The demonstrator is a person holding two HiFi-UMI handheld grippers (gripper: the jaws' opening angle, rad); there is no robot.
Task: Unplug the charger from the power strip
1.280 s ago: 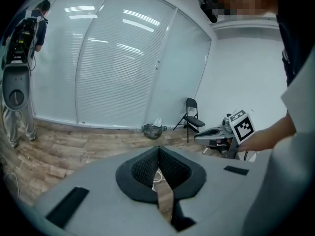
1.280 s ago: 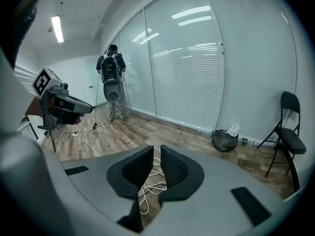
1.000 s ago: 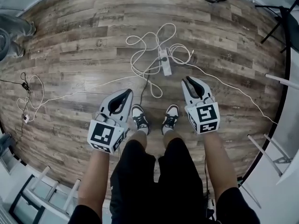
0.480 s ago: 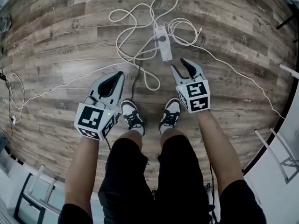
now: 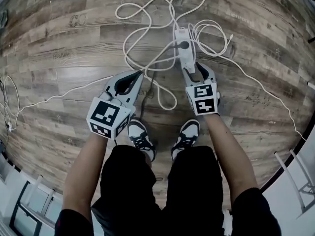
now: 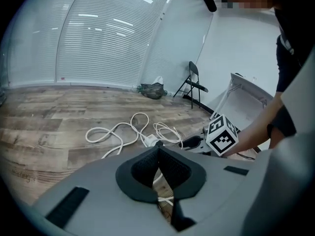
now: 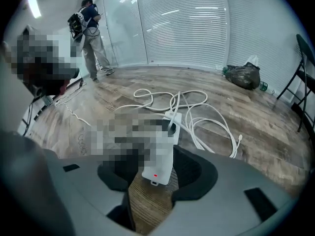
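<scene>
A white power strip lies on the wooden floor with a dark charger plug in its socket. My right gripper is low over the strip's near end. In the right gripper view the strip, with a small red light, lies between the jaws of that gripper. The jaws are opening and the pads do not press on it. My left gripper hovers left of the strip, shut and empty, and its tips meet. A mosaic patch hides part of the plug.
Loops of white cable sprawl around the strip, and a thin one ends in a connector. My shoes stand just behind the grippers. A folding chair and dark bag stand far off. A person stands by the blinds.
Both grippers have sunk toward the floor and come forward to the power strip. The right jaws have gone from shut to wide open around the strip's near end. The left stays shut.
</scene>
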